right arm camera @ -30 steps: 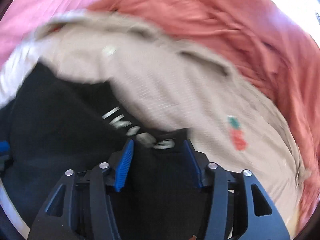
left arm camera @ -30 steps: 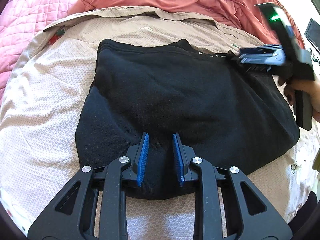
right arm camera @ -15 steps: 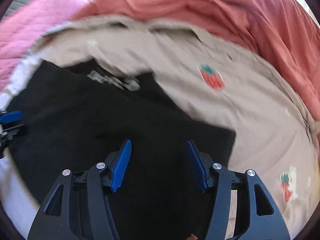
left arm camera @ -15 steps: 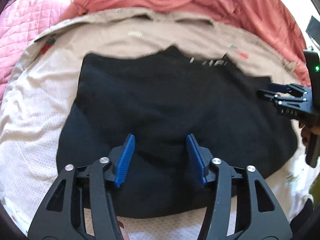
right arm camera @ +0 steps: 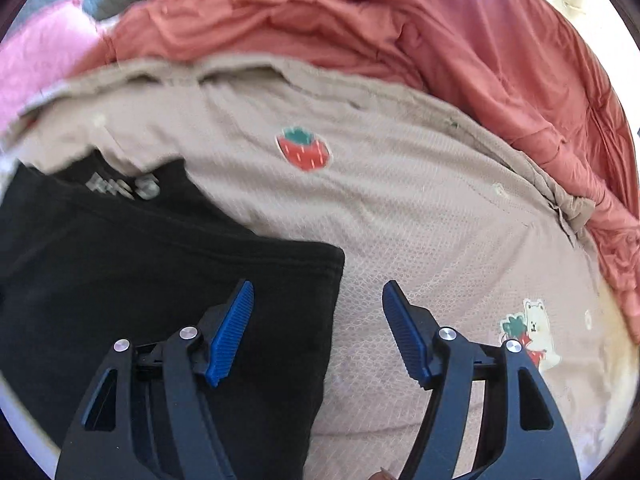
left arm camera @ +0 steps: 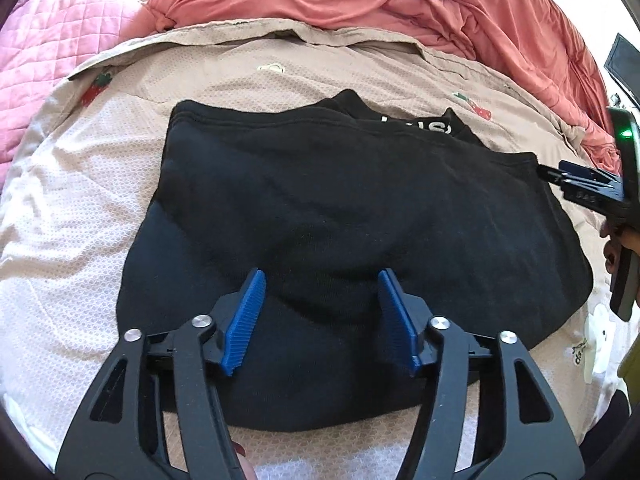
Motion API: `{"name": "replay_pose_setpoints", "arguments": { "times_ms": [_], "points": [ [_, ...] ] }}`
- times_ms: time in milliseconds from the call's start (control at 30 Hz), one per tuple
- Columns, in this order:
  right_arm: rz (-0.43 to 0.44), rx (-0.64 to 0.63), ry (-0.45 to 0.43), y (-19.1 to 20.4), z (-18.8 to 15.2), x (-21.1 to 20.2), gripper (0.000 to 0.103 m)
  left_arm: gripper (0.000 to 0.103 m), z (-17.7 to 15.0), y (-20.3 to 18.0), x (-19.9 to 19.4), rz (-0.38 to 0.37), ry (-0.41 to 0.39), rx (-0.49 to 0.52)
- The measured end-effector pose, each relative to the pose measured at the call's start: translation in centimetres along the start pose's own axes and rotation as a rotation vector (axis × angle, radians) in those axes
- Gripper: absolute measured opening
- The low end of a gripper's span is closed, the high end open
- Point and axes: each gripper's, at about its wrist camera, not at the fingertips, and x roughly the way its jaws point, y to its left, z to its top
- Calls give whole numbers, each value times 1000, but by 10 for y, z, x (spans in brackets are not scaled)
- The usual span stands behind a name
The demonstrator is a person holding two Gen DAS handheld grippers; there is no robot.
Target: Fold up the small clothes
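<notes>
My left gripper (left arm camera: pixel 320 280) hangs released, its blue pads spread over the near middle of the black garment (left arm camera: pixel 340 220). My right gripper (right arm camera: pixel 318 292) is released too, straddling that garment's right edge, one pad over black cloth, the other over the beige sheet (right arm camera: pixel 420 220). The garment lies folded flat on the sheet, with the red quilt (left arm camera: pixel 400 4) bunched beyond it.

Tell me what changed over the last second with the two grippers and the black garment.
The left gripper opened from nearly closed to wide apart, above the black garment. The right gripper let go of the printed far corner, swung back to the garment's right edge and now sits open, straddling it. The garment stayed folded on the beige strawberry-print sheet, and the red duvet did not move.
</notes>
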Motion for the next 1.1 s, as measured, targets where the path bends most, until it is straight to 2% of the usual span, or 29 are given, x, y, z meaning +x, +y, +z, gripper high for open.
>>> {"name": "replay_pose_setpoints", "arguments": {
  "times_ms": [167, 233, 267, 433, 533, 900, 1100],
  "points": [
    [97, 71, -90, 5, -7, -51, 89, 66, 2, 1, -16, 21, -9, 1],
    [125, 88, -130, 11, -13, -71, 93, 74, 2, 0, -26, 16, -24, 6],
    [132, 92, -138, 12, -13, -76, 95, 75, 2, -1, -31, 18, -33, 13],
    [156, 109, -168, 22, -24, -105, 97, 88, 7, -6, -52, 20, -71, 23],
    [161, 106, -180, 27, -30, -116, 98, 93, 9, -8, -63, 31, -94, 29],
    [202, 75, -234, 56, -53, -155, 99, 94, 6, 1, -88, 78, -119, 25],
    [247, 21, -219, 86, -58, -159, 99, 94, 5, 20, -94, 110, -124, -10]
  ]
}}
